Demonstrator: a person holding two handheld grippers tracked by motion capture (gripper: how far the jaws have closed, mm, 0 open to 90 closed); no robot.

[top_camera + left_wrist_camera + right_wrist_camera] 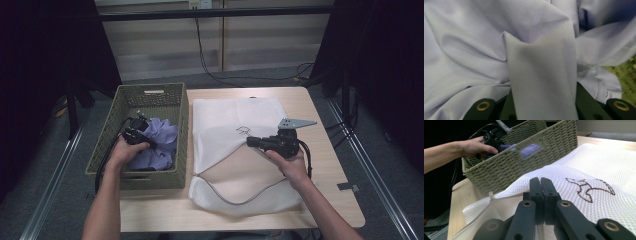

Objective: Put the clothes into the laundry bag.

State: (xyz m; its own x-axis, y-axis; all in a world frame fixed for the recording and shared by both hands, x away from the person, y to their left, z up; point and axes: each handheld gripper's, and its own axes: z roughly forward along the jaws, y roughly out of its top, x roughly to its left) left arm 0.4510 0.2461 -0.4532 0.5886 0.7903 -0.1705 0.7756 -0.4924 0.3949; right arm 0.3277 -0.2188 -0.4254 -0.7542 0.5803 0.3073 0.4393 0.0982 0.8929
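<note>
Garment, lavender (159,142): crumpled cloth lying inside the woven basket (102,150), heaped toward the wall nearest the mesh bag. One fold (541,82) is drawn up between the jaws of the left gripper (136,135), which is closed on it; the left gripper view shows the fold pinched flat and rising out of the heap. The rest of the cloth sags below.

Basket, green woven: landmark for this entry. It stands at the table's left edge, its long side just beside the bag, and has a handle slot (527,151) in its wall.

Mesh bag, white (235,120): lies flat on the table to the right of the basket, with a dark embroidered motif (590,187) on its top layer. The zip edge on the side away from the basket's far end is peeled back, so the mouth gapes.

Right gripper (540,185): jaws closed, pinching the bag's upper layer at the mouth, well apart from the basket.

Risks, as judged:
- The pinch takes one thin fold only; smooth cloth may slide out as the weight comes on, dropping the garment back into the basket.
- Trailing cloth may snag on the basket's rim or weave, dragging the basket toward the bag.
- The left gripper's cable (107,152) hangs over the basket wall and could catch.
- If the right gripper's hold on the mesh slips, the mouth falls shut before the garment arrives.
</note>
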